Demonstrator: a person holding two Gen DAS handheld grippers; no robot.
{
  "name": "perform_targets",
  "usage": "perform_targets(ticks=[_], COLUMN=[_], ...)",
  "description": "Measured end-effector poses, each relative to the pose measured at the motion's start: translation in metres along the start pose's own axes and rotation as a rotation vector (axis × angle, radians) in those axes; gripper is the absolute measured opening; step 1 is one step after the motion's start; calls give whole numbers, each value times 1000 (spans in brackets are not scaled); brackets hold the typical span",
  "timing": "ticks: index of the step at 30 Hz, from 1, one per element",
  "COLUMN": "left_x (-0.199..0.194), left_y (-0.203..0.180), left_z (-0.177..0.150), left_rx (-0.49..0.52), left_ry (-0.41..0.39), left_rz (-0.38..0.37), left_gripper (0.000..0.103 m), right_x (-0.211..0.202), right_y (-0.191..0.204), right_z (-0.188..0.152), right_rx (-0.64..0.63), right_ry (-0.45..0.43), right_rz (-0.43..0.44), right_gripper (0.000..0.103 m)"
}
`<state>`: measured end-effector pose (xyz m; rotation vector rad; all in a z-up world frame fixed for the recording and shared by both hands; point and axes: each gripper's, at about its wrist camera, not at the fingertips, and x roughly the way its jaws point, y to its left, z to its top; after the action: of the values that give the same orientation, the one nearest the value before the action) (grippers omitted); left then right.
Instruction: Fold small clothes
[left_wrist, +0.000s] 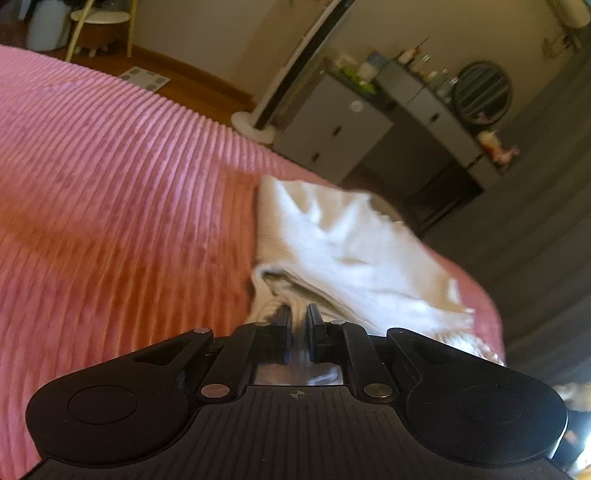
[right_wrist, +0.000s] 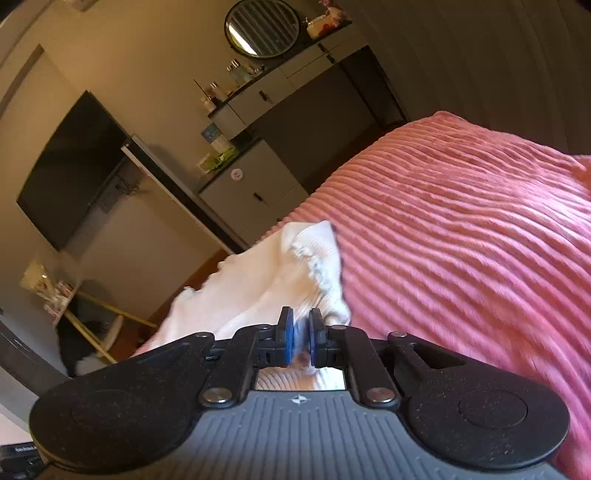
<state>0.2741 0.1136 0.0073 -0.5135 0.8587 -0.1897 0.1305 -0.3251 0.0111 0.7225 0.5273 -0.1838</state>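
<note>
The white ribbed knit garment (left_wrist: 347, 240) lay near one edge of the bed, on the pink corded bedspread (left_wrist: 110, 192), with part of the cloth raised off the cover. The left gripper (left_wrist: 298, 325) had its jaws nearly together, pinching a fold of the white cloth. The right gripper (right_wrist: 300, 328), with blue pads (right_wrist: 287, 338), was likewise narrow and clamped on the same garment (right_wrist: 280, 280) at a ruffled hem. Both views were blurred.

Judged progress: a fold was under way and not complete. The garment showed at least one doubled layer near the left gripper, but it was slack and creased, with no flat, squared outline. Remaining steps, as judged: lay the held edge down over the rest, release both grips, and smooth the result. Whether further garments awaited folding could not be told.
</note>
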Motion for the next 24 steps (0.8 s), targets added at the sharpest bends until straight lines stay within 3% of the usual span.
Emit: perform_targets(ticks=[4,6,7,10,12,14,16,17,21,24], left_x=[35,38,36,25,13,1,-4,-1,25,41], left_y=[6,14,18,28,32,32,33,30,13,8], left_z=[-6,-9,-11,-14,-16,-16,-15,-14,-16,-14], left_rx=[47,71,79,113,125,116,117,137,279,284], left_ry=[-2,-27,-46,-95,-128,-160,-143,-113,-80,-34], left_rz=[94,123,121,118,94,8,-112,-128,35,8], left_gripper=[15,34,39,39,39,42,64,68,67,62], right_x=[23,21,19,17,19,22,26,27,38,44], right_y=[-12,-20,-23,-24,-20,-16,-11,-8,1,9], right_z=[2,2,2,-4,-10,-14,-14,-15,-16,-18], right_rx=[-87,-105,-122,-215,-259,-274,-269,-265,-282,-325], right_ry=[6,-15,-18,11,51,68,79,82,118,144], right_rz=[-42,-35,-27,23,72,97,121,123,102,86], right_gripper=[20,30,34,46,60,62,64,66,66,65])
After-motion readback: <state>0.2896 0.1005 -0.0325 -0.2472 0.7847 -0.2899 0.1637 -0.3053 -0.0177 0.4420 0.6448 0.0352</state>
